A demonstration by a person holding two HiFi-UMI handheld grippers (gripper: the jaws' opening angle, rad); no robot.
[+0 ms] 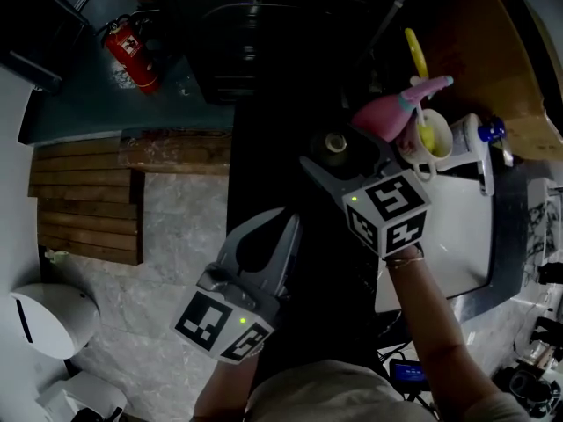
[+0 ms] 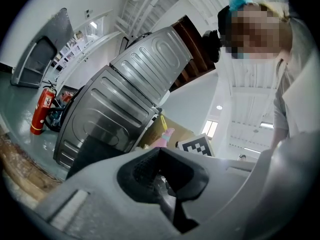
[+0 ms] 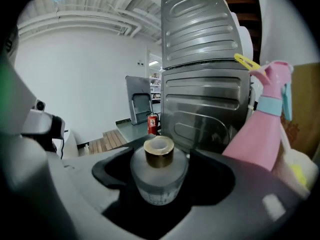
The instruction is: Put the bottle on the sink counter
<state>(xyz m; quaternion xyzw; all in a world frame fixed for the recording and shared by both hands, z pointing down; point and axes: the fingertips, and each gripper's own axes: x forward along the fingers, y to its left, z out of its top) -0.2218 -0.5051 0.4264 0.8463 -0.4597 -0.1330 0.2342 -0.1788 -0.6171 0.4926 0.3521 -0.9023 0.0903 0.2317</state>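
A small frosted-glass bottle (image 3: 159, 178) with a gold neck stands upright between the jaws of my right gripper (image 1: 338, 153), which is shut on it. In the head view the bottle (image 1: 335, 144) hangs over a dark area just left of the white sink basin (image 1: 459, 236). A pink spray bottle (image 1: 387, 118) stands right behind it, at the sink's far corner. My left gripper (image 1: 283, 229) is lower left, shut, with nothing between its jaws. In the left gripper view its tips (image 2: 160, 153) meet.
A white mug (image 1: 433, 136) with yellow items stands by the sink. A brown wooden top (image 1: 493, 51) lies beyond. A ribbed metal machine (image 3: 205, 84) rises ahead. A red fire extinguisher (image 1: 132, 51) stands on the floor at far left, beside wooden slats (image 1: 84, 205).
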